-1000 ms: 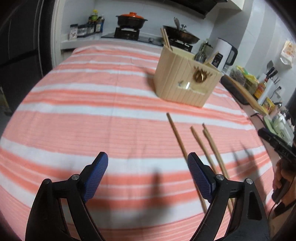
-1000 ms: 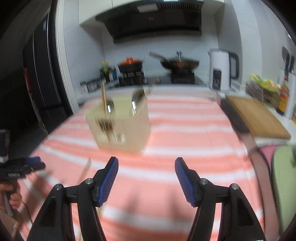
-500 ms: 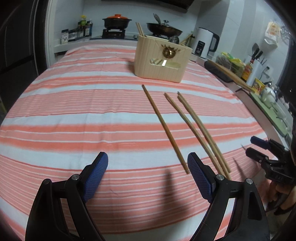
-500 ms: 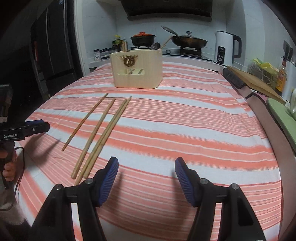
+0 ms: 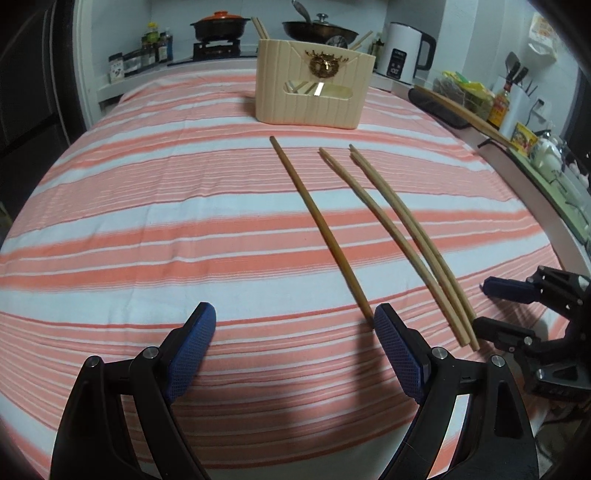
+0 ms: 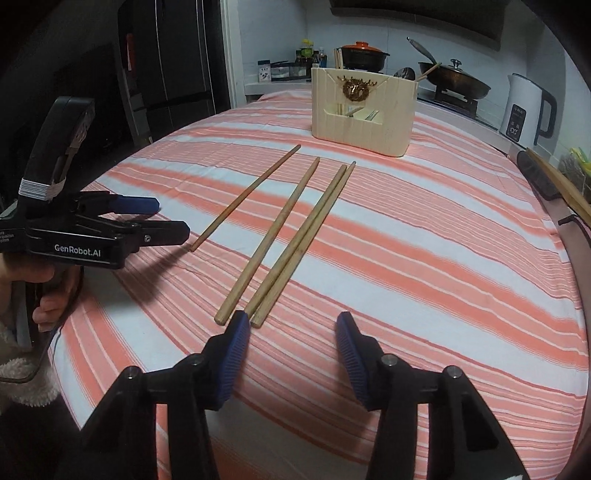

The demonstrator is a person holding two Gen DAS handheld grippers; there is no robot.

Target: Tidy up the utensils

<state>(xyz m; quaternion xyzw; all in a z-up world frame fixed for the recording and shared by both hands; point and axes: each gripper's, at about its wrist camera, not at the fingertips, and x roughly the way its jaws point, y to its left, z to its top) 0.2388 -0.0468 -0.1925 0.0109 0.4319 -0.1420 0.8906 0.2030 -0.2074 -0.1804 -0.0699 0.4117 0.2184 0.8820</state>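
Note:
Several wooden chopsticks lie on the striped cloth: a single one (image 5: 317,221) to the left, then another (image 5: 384,225), and a touching pair (image 5: 410,229). They also show in the right wrist view (image 6: 295,236). A beige utensil holder (image 5: 314,92) stands behind them with chopsticks and utensils in it; it also shows in the right wrist view (image 6: 364,110). My left gripper (image 5: 295,332) is open and empty, low over the cloth, its right pad by the single chopstick's near end. My right gripper (image 6: 291,332) is open and empty, its left pad at the pair's near ends.
The table (image 5: 147,221) has an orange and white striped cloth. Behind it are a stove with a pot (image 5: 219,26) and a wok (image 5: 319,31), a white kettle (image 5: 406,55), and a cutting board (image 5: 461,114) at the right edge.
Both grippers have moved closer to the chopsticks and lower to the cloth. The right gripper has come in beside the pair's near ends. Both stay open.

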